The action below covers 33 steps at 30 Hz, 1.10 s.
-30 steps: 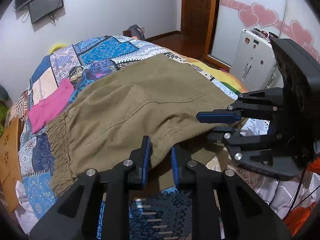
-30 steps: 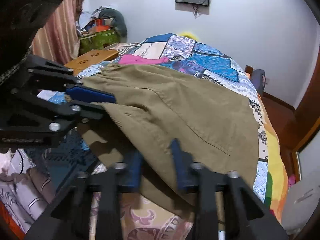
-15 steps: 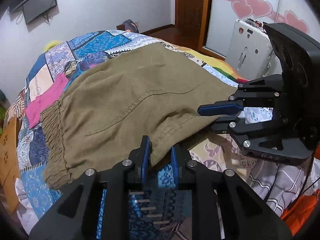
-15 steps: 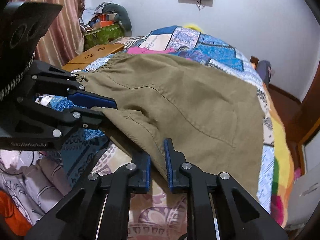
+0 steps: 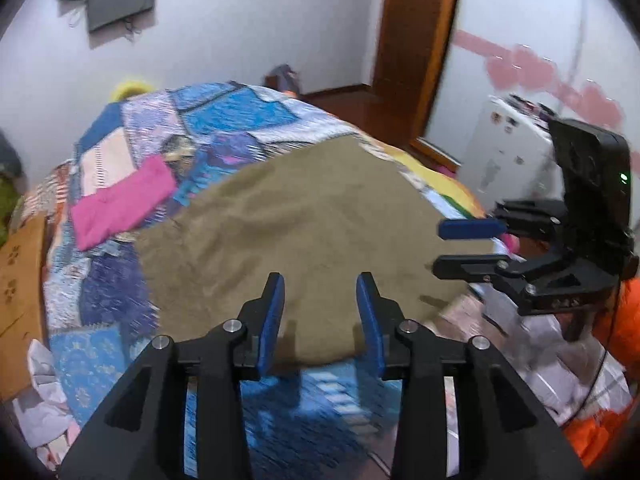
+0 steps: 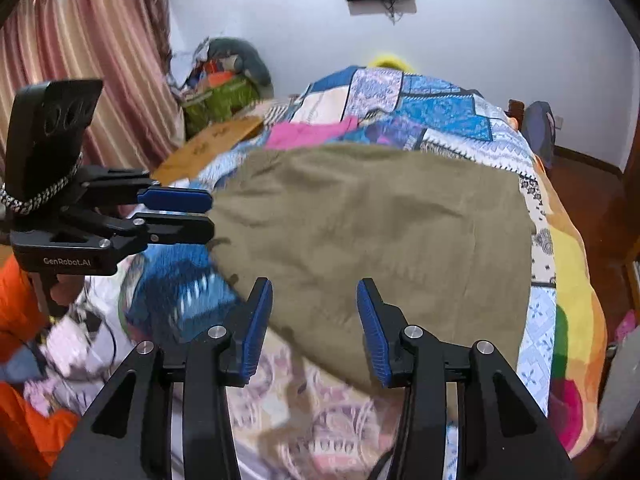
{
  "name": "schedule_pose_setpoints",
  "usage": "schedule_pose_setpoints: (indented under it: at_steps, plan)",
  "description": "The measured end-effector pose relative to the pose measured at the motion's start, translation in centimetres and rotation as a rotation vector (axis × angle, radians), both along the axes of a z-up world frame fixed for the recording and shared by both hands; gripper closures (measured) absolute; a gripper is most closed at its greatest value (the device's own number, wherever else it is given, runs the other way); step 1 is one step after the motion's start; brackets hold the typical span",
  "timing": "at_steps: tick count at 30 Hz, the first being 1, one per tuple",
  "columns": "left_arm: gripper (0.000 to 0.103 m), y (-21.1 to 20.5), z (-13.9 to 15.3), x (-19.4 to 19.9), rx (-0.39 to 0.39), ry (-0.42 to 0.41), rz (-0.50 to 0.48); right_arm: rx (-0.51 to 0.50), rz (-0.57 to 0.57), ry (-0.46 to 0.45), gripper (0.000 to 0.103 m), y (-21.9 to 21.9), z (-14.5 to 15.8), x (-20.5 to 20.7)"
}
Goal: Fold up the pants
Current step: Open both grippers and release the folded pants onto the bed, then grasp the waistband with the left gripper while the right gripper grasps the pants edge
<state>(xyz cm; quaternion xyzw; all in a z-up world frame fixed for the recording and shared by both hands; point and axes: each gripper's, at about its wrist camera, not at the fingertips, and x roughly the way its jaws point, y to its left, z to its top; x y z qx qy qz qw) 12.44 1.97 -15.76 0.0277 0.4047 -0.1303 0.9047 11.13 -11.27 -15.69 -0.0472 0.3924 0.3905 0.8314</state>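
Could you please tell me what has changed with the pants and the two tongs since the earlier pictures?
Both tongs let go of the olive-brown cloth pants: the left tongs and right tongs, earlier clamped on the near edge, are opening and have lifted clear. The pants now lie flat, folded. The patchwork bedspread and pink folded cloth stayed put.

Both grippers, the left gripper (image 5: 320, 312) and the right gripper (image 6: 314, 320), are matte black with blue ribbed pads and silver screws; the left's body reads "GenRobot.AI". Orange sleeve (image 6: 16, 300).
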Motion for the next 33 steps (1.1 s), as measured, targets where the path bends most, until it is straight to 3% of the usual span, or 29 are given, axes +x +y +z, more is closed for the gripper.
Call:
schedule_pose_setpoints:
  at_steps: [6,9,12,17,24,26,29,33]
  plan:
    - [0.066,2.4,-3.7,3.7,-0.014,0.093,0.100,0.012,-0.044,0.066,0.062,2.4,-2.4,2.5]
    - [0.066,3.5,-6.5,4.0,-0.007,0.163,0.097,-0.071,-0.024,0.106,0.062,3.4,-5.1,2.6]
    - [0.066,3.9,-6.2,2.5,0.015,0.118,0.075,-0.067,-0.016,0.065,0.062,2.2,-5.6,1.5]
    - [0.066,3.7,-6.1,0.8,0.069,0.086,0.052,-0.094,-0.056,0.083,0.062,-1.2,-5.6,1.3]
    - [0.066,4.3,-6.1,0.1,0.030,0.073,0.077,-0.176,-0.202,0.109,0.061,-7.3,-6.7,0.9]
    - [0.066,4.2,-6.3,0.1,0.040,0.069,0.078,-0.148,-0.223,0.130,0.061,-9.0,-7.2,0.7]
    - [0.066,4.1,-6.2,0.1,0.045,0.070,0.087,-0.132,-0.249,0.119,0.061,-9.1,-7.1,0.6]
    - [0.066,4.4,-4.9,0.5,0.035,0.088,0.111,-0.194,-0.235,0.098,0.058,-8.1,-6.4,0.2]
